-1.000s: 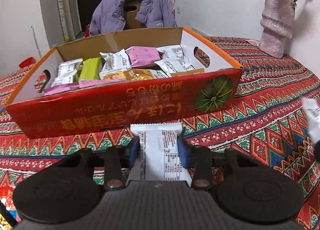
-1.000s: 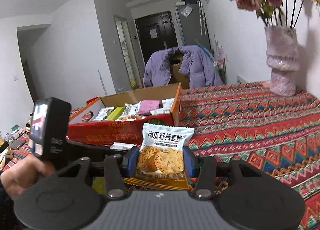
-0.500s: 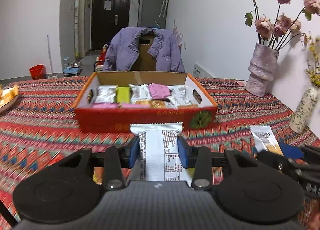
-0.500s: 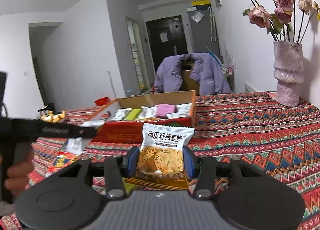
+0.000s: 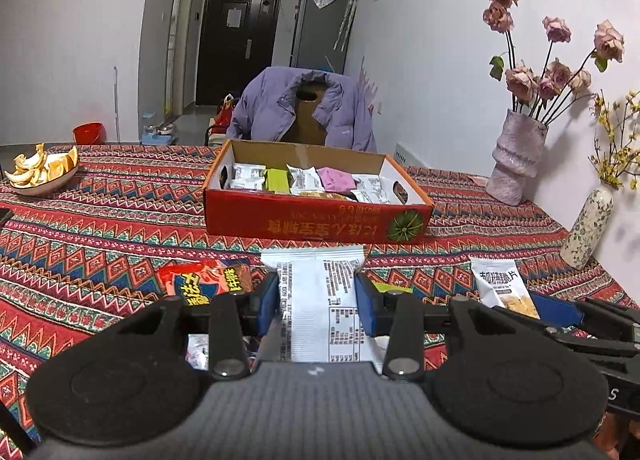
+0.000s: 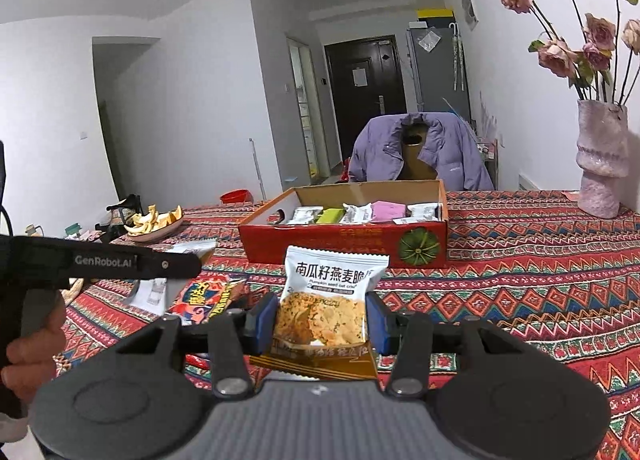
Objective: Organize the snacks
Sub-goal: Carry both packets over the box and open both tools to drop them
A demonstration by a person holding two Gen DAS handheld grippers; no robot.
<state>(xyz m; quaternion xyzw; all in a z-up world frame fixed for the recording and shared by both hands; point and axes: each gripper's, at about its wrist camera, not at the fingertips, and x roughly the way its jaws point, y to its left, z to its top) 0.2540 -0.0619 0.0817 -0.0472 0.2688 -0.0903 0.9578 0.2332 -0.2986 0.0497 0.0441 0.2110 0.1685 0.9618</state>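
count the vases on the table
2. A tall pink vase holding roses stands far right near the wall; a small speckled vase with yellow sprigs stands nearer. Others may be outside the view.

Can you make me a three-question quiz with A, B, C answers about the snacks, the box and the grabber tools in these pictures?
1. Where is the red box?
A. on the patterned tablecloth
B. on the floor
C. on the chair

2. What colour is the jacket draped over the chair behind the box?
A. yellow
B. purple
C. black

3. What is the right tool doing?
A. hanging open and empty
B. lying on the table
C. shut on the oat crisp packet

Answers: 1 A, the box sits on the cloth past both tools. 2 B, the jacket is plainly purple. 3 C, the blue pads press both sides of the packet, as the left tool does with its white packet.
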